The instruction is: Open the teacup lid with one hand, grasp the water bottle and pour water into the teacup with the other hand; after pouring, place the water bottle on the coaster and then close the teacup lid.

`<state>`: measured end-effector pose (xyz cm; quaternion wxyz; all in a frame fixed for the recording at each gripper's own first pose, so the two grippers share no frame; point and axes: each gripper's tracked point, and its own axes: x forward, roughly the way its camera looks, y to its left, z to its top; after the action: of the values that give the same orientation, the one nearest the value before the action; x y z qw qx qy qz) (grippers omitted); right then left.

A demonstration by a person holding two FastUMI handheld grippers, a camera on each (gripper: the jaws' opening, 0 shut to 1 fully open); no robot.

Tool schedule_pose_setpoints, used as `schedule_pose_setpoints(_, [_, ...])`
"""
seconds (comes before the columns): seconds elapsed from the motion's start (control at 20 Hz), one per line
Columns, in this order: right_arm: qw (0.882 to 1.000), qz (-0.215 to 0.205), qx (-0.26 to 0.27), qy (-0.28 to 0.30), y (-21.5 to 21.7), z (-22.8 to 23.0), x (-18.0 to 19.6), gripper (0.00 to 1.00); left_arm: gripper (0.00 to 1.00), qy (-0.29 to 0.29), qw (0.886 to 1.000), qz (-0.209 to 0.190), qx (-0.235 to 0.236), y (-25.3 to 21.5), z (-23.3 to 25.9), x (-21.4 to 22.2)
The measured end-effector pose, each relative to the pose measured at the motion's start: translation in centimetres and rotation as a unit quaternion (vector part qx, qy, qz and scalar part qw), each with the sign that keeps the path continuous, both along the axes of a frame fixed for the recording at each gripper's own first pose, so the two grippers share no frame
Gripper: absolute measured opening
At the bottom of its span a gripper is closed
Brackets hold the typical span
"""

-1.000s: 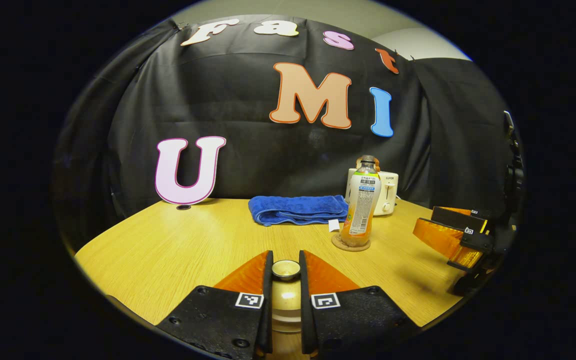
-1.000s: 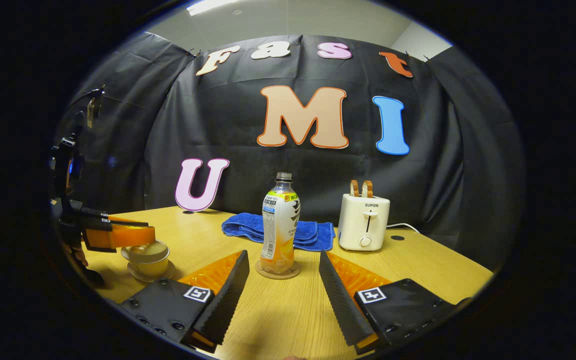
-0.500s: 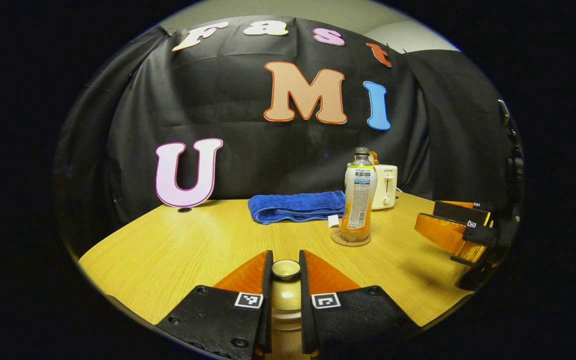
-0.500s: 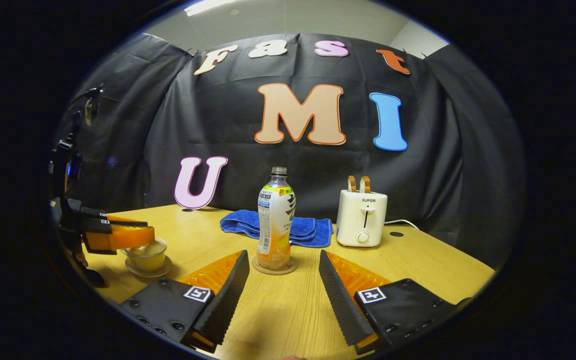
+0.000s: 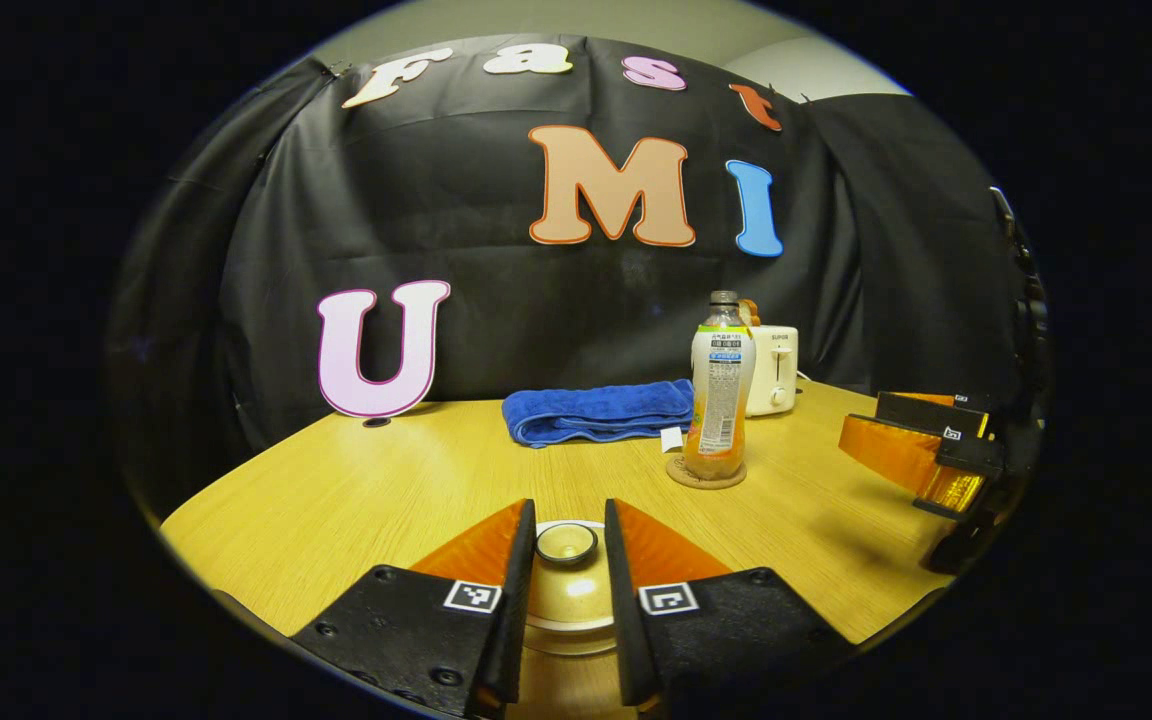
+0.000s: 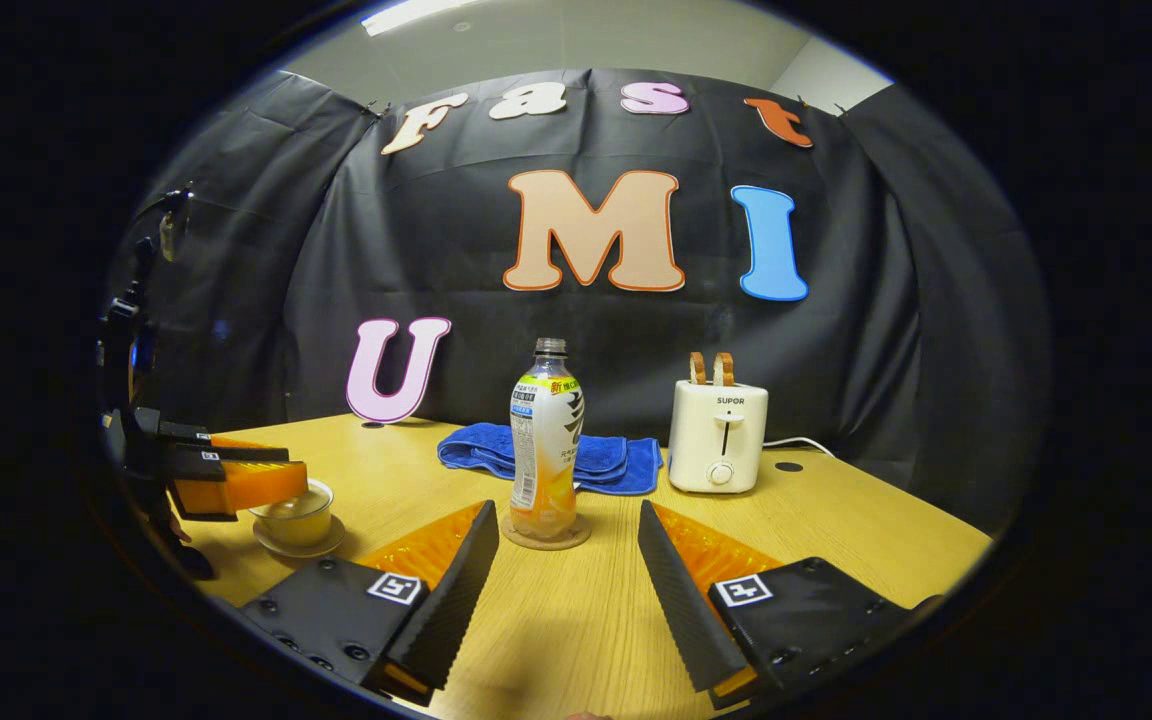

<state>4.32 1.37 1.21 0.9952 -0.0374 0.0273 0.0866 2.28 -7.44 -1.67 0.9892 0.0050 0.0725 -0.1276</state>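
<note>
The teacup lid (image 5: 566,605) lies flat on the cup, its round knob (image 5: 566,545) between the fingers of my left gripper (image 5: 568,510). The jaws stand slightly apart from the knob, so the gripper is open. In the right gripper view the teacup (image 6: 304,520) sits on its saucer (image 6: 301,548) at the left, with the left gripper (image 6: 286,480) over its top. The water bottle (image 6: 541,440) stands upright on the round coaster (image 6: 576,535). My right gripper (image 6: 567,510) is open just in front of it and holds nothing.
A folded blue towel (image 6: 601,460) lies behind the bottle. To its right a white toaster (image 6: 718,440) stands with its cord trailing right. The wooden table (image 6: 856,520) has bare room at the front right. The right gripper (image 5: 921,455) shows at the right of the left gripper view.
The left gripper's fingers have spread apart from the lid knob, and the lid has settled lower onto the cup. The right gripper has drawn back a little from the bottle.
</note>
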Motion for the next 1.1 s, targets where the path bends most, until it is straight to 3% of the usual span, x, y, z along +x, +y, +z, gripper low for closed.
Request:
schedule_pose_setpoints(0.1, [1.0,0.002,0.003,-0.002,0.1,0.1,-0.2,0.9,0.48,-0.011,1.0,0.002,0.002,-0.1,0.5,-0.2])
schedule_pose_setpoints(0.15, [1.0,0.003,0.005,-0.004,0.2,0.3,-0.5,0.86,0.62,-0.019,1.0,0.004,0.004,0.0,1.0,-0.4])
schedule_pose_setpoints(0.2, [1.0,0.003,0.006,-0.006,0.3,0.6,-0.7,0.94,0.7,-0.025,1.0,0.006,0.005,0.1,1.3,-0.6])
schedule_pose_setpoints(0.25, [1.0,0.003,0.006,-0.007,0.3,0.6,-0.9,0.94,0.83,-0.032,0.999,0.011,0.004,0.3,1.6,-0.7])
schedule_pose_setpoints(0.35, [1.0,0.0,0.004,-0.012,0.3,0.8,-1.6,0.9,0.99,-0.044,0.999,0.022,0.002,0.6,2.2,-1.1])
schedule_pose_setpoints(0.45, [1.0,-0.007,0.003,-0.018,0.1,0.8,-2.4,0.94,0.95,-0.057,0.998,0.041,0.002,1.4,2.7,-1.6])
schedule_pose_setpoints(0.55, [1.0,-0.009,0.008,-0.018,0.2,0.6,-3.1,0.85,0.95,-0.066,0.996,0.054,-0.004,1.8,2.9,-2.2])
schedule_pose_setpoints(0.65, [1.0,-0.009,0.01,-0.014,0.4,0.2,-3.7,0.9,0.95,-0.068,0.996,0.059,-0.011,2.0,3.0,-2.7])
schedule_pose_setpoints(1.0, [1.0,-0.017,0.022,-0.012,0.3,-0.3,-4.5,0.9,0.95,-0.069,0.995,0.069,-0.015,2.4,2.5,-4.1])
schedule_pose_setpoints(1.1, [0.999,-0.017,0.031,-0.014,0.3,-0.3,-4.6,0.85,0.95,-0.066,0.995,0.07,-0.017,2.4,2.3,-4.3])
